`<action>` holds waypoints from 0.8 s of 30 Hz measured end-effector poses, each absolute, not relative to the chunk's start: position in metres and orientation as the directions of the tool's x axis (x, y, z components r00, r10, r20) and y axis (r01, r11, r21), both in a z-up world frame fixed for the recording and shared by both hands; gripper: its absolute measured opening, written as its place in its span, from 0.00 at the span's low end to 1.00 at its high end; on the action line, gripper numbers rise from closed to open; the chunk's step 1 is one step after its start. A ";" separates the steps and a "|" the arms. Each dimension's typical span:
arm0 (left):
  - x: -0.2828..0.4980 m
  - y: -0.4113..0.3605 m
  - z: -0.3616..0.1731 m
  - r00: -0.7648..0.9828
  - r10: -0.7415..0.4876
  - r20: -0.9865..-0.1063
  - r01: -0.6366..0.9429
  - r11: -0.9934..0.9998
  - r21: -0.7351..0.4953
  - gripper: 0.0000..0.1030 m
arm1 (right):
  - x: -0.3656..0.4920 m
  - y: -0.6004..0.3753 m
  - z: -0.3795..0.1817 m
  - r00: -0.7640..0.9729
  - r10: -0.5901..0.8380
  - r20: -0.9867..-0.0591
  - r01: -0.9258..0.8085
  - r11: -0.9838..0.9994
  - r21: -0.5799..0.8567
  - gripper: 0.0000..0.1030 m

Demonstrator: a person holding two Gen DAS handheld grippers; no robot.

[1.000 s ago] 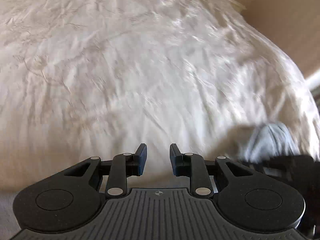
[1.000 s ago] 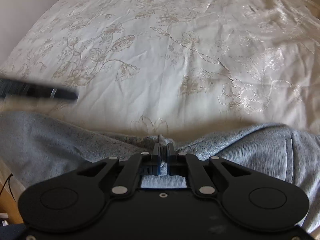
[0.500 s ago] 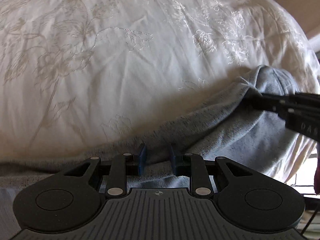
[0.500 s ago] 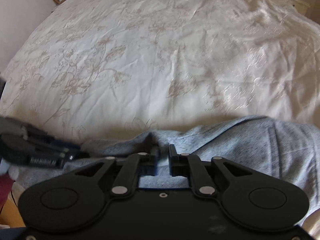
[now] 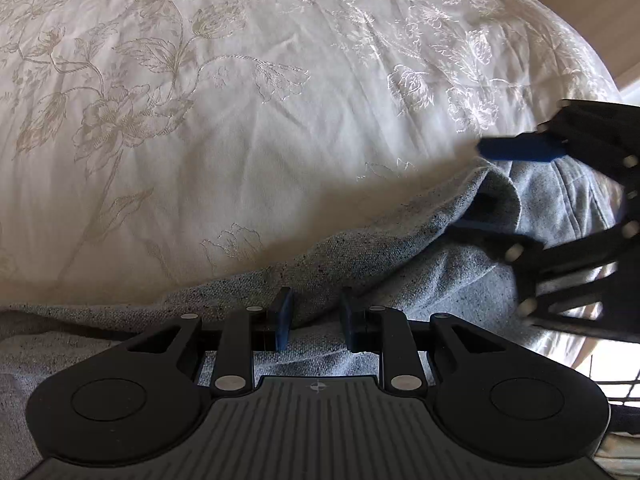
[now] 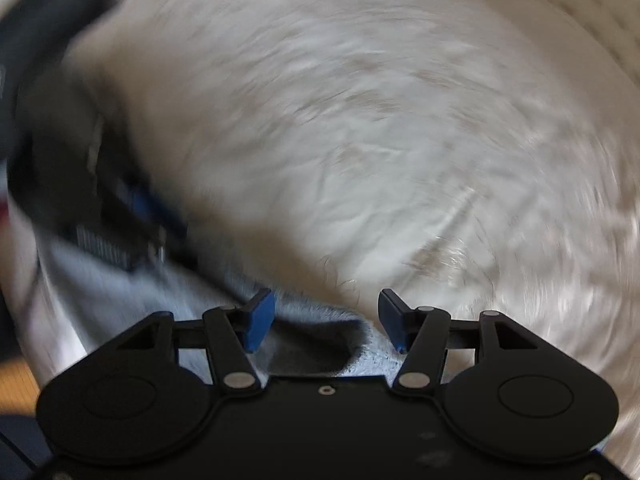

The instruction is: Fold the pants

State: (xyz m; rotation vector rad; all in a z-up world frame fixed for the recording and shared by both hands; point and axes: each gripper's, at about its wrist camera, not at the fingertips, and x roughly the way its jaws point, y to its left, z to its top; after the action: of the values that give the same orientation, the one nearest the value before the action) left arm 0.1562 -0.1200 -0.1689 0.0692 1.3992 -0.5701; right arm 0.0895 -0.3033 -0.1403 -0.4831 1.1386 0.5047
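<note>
Since half a second ago the right gripper (image 6: 326, 320) has let go of the pants (image 5: 460, 280), its jaws now spread wide, and its view has smeared into blur. The left gripper (image 5: 316, 324) is parted, fabric lying between its jaws. The one pair of grey pants lies along the near edge of the bedspread (image 5: 240, 120), long axis running left to right, both ends cut off.

The pants (image 5: 460, 280) are heather grey, flecked with darker specks. The bedspread (image 5: 240, 120) is creamy white with a stitched floral pattern of pale beige flowers and leaves (blurred in the right wrist view). Both tongs (image 5: 314, 320) (image 6: 326, 320) are black with blue pads.
</note>
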 end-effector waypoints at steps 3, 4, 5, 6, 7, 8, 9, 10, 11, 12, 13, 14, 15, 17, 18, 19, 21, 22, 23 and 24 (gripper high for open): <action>0.157 -0.121 -0.169 0.064 -0.337 -0.939 0.417 0.864 -0.282 0.23 | 0.089 -0.300 -0.151 0.294 0.132 -0.947 -0.667 0.738 -0.104 0.55; 0.157 -0.120 -0.168 0.065 -0.339 -0.939 0.414 0.865 -0.283 0.23 | 0.090 -0.300 -0.153 0.284 0.130 -0.950 -0.674 0.732 -0.101 0.49; 0.157 -0.120 -0.168 0.067 -0.340 -0.938 0.411 0.866 -0.285 0.23 | 0.090 -0.300 -0.154 0.275 0.130 -0.952 -0.679 0.728 -0.097 0.23; 0.156 -0.119 -0.166 0.076 -0.339 -0.938 0.409 0.868 -0.281 0.23 | 0.090 -0.302 -0.154 0.259 0.138 -0.956 -0.683 0.726 -0.080 0.03; 0.156 -0.117 -0.161 0.104 -0.338 -0.935 0.407 0.873 -0.270 0.23 | 0.092 -0.303 -0.155 0.244 0.133 -0.961 -0.679 0.731 -0.071 0.03; 0.155 -0.113 -0.152 0.153 -0.348 -0.925 0.403 0.877 -0.263 0.23 | 0.094 -0.305 -0.154 0.250 0.129 -0.960 -0.667 0.742 -0.073 0.03; 0.154 -0.108 -0.142 0.207 -0.365 -0.908 0.395 0.880 -0.263 0.23 | 0.098 -0.310 -0.149 0.307 0.119 -0.944 -0.612 0.784 -0.100 0.03; 0.153 -0.101 -0.132 0.255 -0.383 -0.888 0.388 0.882 -0.269 0.24 | 0.104 -0.316 -0.146 0.342 0.112 -0.933 -0.535 0.840 -0.096 0.03; 0.153 -0.097 -0.126 0.277 -0.389 -0.879 0.383 0.884 -0.270 0.24 | 0.115 -0.326 -0.144 0.354 0.117 -0.928 -0.439 0.897 -0.055 0.03; 0.155 -0.093 -0.125 0.281 -0.380 -0.881 0.378 0.888 -0.263 0.24 | 0.125 -0.336 -0.144 0.359 0.123 -0.925 -0.346 0.938 -0.009 0.03; 0.157 -0.091 -0.128 0.272 -0.363 -0.891 0.373 0.894 -0.250 0.24 | 0.132 -0.340 -0.147 0.354 0.128 -0.926 -0.295 0.955 0.019 0.03; 0.159 -0.088 -0.133 0.257 -0.347 -0.902 0.368 0.898 -0.240 0.24 | 0.137 -0.339 -0.150 0.356 0.129 -0.926 -0.279 0.960 0.026 0.03; 0.160 -0.086 -0.138 0.248 -0.332 -0.910 0.362 0.903 -0.231 0.24 | 0.140 -0.334 -0.153 0.361 0.121 -0.925 -0.286 0.958 0.014 0.03; 0.163 -0.081 -0.149 0.224 -0.295 -0.929 0.351 0.914 -0.205 0.24 | 0.146 -0.324 -0.161 0.356 0.105 -0.928 -0.306 0.952 -0.009 0.03; 0.164 -0.079 -0.153 0.215 -0.281 -0.935 0.347 0.917 -0.196 0.24 | 0.149 -0.322 -0.164 0.352 0.100 -0.930 -0.306 0.952 -0.014 0.03; 0.165 -0.075 -0.158 0.208 -0.270 -0.940 0.340 0.921 -0.189 0.24 | 0.152 -0.322 -0.167 0.347 0.096 -0.933 -0.300 0.954 -0.014 0.03; 0.166 -0.070 -0.168 0.178 -0.240 -0.954 0.315 0.933 -0.176 0.24 | 0.161 -0.328 -0.173 0.323 0.090 -0.942 -0.277 0.961 -0.003 0.03; 0.167 -0.066 -0.175 0.156 -0.229 -0.961 0.300 0.938 -0.175 0.24 | 0.166 -0.330 -0.178 0.314 0.088 -0.945 -0.266 0.964 0.001 0.03; 0.167 -0.064 -0.180 0.136 -0.224 -0.965 0.291 0.940 -0.177 0.24 | 0.173 -0.334 -0.185 0.301 0.086 -0.950 -0.254 0.967 0.007 0.03; 0.166 -0.062 -0.183 0.124 -0.222 -0.967 0.286 0.941 -0.179 0.24 | 0.179 -0.337 -0.191 0.287 0.082 -0.954 -0.235 0.972 0.013 0.02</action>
State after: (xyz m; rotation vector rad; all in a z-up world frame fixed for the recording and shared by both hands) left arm 0.1664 -0.0620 -0.1835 0.0554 1.3983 -0.3705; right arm 0.1795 -0.3370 -0.1907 -0.1396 1.2634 0.2124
